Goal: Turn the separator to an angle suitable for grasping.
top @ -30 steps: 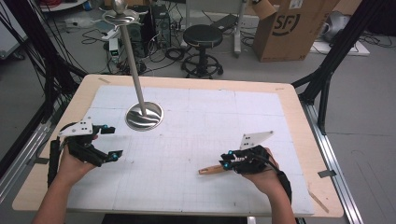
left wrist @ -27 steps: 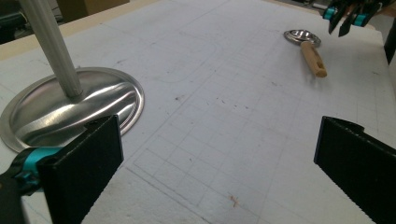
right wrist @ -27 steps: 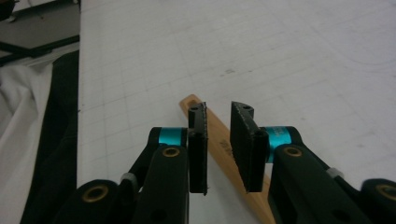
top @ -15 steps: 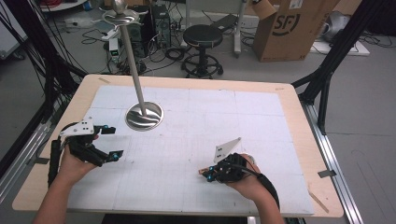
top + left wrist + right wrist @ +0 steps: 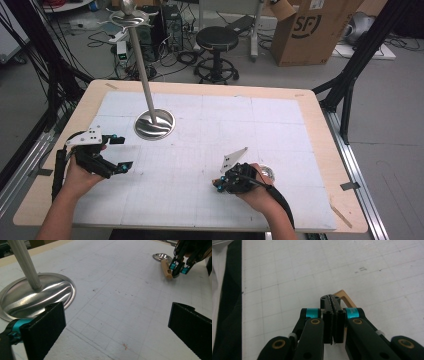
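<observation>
– At the near edge of the table [image 5: 200, 87], what are the two grippers doing?

– On the person's left side, the left gripper [image 5: 122, 151] hangs just over the white sheet, jaws spread wide, nothing between them. Across on the right, the right gripper [image 5: 218, 186] is clenched: in its own view the two pads meet face to face with nothing visible between them.

– And the ladle?

– The ladle lies flat on the sheet at that right gripper's tip. Its wooden handle [image 5: 165, 268] sits just beside the closed jaws, touching or nearly so, I cannot tell which. Its metal bowl [image 5: 162, 257] is a little farther off.

– How would it handle?

– My guess is light and stiff, and top-heavy toward the bowl. The round handle could roll or skid on the smooth sheet if nudged. The polished bowl looks slippery, so I'd grip the wood mid-length, across its width.

– Anything farther back?

– A stand [image 5: 155, 124], a slim pole on a shiny round base, rises well apart from the ladle. Beyond the table are a black stool [image 5: 216, 38] and a cardboard box [image 5: 315, 30].
</observation>
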`<state>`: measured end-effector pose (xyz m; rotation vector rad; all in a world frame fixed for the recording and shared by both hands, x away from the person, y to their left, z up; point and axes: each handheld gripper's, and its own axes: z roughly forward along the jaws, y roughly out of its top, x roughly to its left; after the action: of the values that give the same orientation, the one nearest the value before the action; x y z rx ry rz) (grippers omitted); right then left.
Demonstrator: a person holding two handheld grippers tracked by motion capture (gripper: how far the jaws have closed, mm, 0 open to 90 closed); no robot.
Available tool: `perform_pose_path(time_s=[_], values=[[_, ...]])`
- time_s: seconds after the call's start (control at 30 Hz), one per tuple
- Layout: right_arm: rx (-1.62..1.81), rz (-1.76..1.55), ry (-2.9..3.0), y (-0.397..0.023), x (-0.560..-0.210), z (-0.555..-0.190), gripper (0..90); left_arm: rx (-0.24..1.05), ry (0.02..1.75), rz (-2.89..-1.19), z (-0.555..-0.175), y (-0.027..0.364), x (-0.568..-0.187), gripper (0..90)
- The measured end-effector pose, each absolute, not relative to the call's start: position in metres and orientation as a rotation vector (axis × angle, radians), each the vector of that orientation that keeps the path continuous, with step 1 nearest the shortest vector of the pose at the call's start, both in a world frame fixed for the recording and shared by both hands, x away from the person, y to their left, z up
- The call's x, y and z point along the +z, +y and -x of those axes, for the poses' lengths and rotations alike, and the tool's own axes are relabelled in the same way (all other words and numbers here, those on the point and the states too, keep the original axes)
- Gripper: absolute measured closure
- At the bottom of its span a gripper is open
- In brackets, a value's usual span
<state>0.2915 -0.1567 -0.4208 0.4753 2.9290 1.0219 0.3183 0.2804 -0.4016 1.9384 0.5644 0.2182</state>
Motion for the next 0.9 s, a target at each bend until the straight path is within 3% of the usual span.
perform_pose_path(time_s=[0.9], values=[[0.939, -0.810, 2.769, -0.164, -0.420, -0.338, 89.1, 0.208, 0.573, -1.930, -0.322, 0.282, -0.403, 1.8]])
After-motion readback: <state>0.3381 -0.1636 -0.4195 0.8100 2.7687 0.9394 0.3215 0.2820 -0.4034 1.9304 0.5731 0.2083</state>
